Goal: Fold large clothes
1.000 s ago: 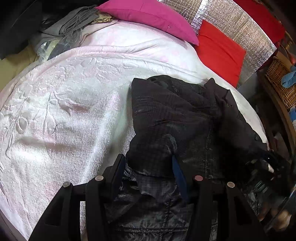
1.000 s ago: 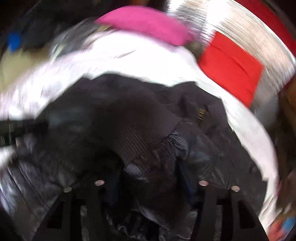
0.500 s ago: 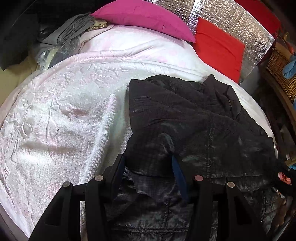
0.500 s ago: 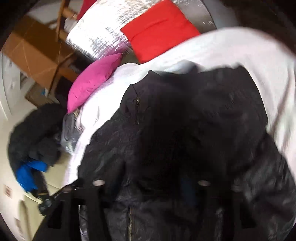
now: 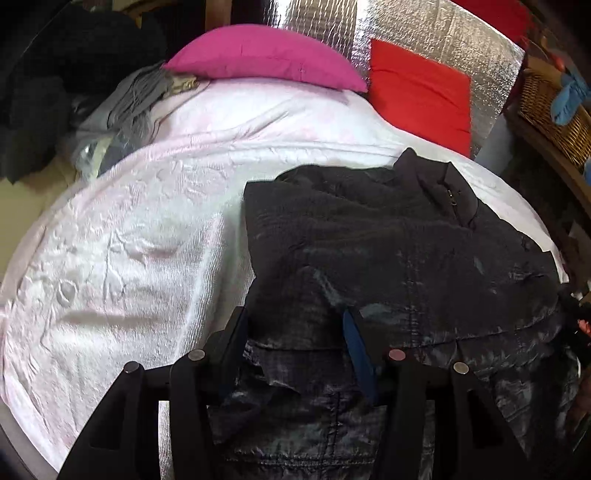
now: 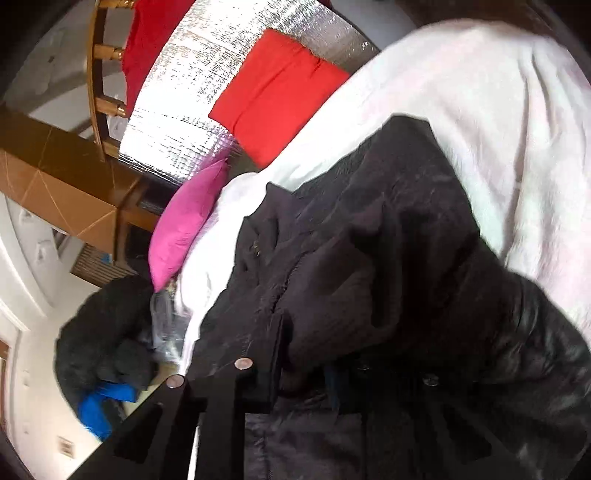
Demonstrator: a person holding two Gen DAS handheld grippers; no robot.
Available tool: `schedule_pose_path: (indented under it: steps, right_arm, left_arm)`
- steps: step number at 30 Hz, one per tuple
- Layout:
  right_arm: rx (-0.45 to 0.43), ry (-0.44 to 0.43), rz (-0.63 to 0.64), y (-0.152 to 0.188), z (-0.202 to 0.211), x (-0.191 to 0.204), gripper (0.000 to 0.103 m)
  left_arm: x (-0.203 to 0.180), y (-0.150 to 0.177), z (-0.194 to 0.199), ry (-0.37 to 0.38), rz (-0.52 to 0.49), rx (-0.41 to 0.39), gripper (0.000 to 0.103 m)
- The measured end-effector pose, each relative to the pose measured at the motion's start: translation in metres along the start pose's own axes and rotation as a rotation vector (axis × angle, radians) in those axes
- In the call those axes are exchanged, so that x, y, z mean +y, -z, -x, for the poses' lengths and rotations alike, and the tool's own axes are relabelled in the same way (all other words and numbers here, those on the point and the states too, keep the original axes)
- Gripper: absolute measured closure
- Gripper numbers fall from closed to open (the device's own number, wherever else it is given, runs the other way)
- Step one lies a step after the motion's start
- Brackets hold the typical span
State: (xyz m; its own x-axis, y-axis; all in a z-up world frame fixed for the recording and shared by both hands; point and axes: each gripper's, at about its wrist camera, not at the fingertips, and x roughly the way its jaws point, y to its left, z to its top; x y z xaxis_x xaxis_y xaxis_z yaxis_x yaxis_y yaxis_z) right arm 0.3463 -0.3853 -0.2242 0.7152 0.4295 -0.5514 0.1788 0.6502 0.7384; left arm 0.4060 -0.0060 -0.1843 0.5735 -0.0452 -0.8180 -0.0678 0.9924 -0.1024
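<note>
The jacket [image 5: 388, 240] is dark quilted cloth — matt over its upper folds, faintly glossy along the lower panels. The bed cover [image 5: 129, 251] is pale, embossed, towel-like fabric. Both pillows [image 5: 258, 55] look like smooth cloth; the panel [image 5: 406, 29] behind is crinkled silver foil — shiny. The basket [image 5: 554, 118] is woven wicker.

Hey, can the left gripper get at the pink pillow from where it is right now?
Probably not yet. The left gripper has its jaws around a fold of the black jacket at the near edge, and the pink pillow lies at the far end, across open white bedspread.
</note>
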Motion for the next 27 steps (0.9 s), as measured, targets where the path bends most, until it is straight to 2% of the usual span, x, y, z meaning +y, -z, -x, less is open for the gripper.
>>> schedule_pose_path:
  steps: [4,6,9,11,13,17,22,24,26,27]
  right_arm:
    - [-0.087,0.01,0.073,-0.005,0.02,0.016,0.085]
    - [-0.128,0.041,0.107,-0.008,0.032,0.018,0.085]
    - [-0.098,0.145,0.129,-0.011,0.023,0.009,0.085]
    - [-0.036,0.198,0.113,-0.011,0.008,-0.003,0.085]
    - [0.008,0.184,0.084,-0.012,0.005,-0.009,0.084]
    - [0.003,0.101,0.073,-0.018,0.024,-0.003,0.082]
    - [-0.068,0.113,0.079,-0.024,0.054,-0.008,0.065]
    - [-0.11,0.113,0.045,-0.027,0.066,-0.016,0.023]
    - [-0.181,0.119,0.047,-0.028,0.08,-0.02,0.021]
    - [-0.188,0.135,0.058,-0.029,0.081,-0.02,0.021]
  left_arm:
    - [-0.014,-0.002,0.009,-0.002,-0.048,-0.062,0.049]
    - [-0.025,0.0,0.003,0.0,-0.085,-0.045,0.049]
    - [-0.034,0.007,-0.015,-0.033,-0.125,0.024,0.041]
    - [-0.038,0.008,-0.02,-0.057,-0.152,0.033,0.041]
    - [-0.037,0.006,-0.017,-0.053,-0.156,0.024,0.04]
    - [-0.024,-0.001,-0.006,0.007,-0.084,-0.01,0.04]
    - [-0.003,-0.01,0.015,-0.001,-0.029,-0.113,0.038]
    - [0.006,-0.014,0.018,-0.008,0.011,-0.138,0.032]
    - [0.014,-0.017,0.014,-0.018,0.042,-0.135,0.03]
    - [0.016,-0.018,0.01,-0.022,0.05,-0.127,0.03]
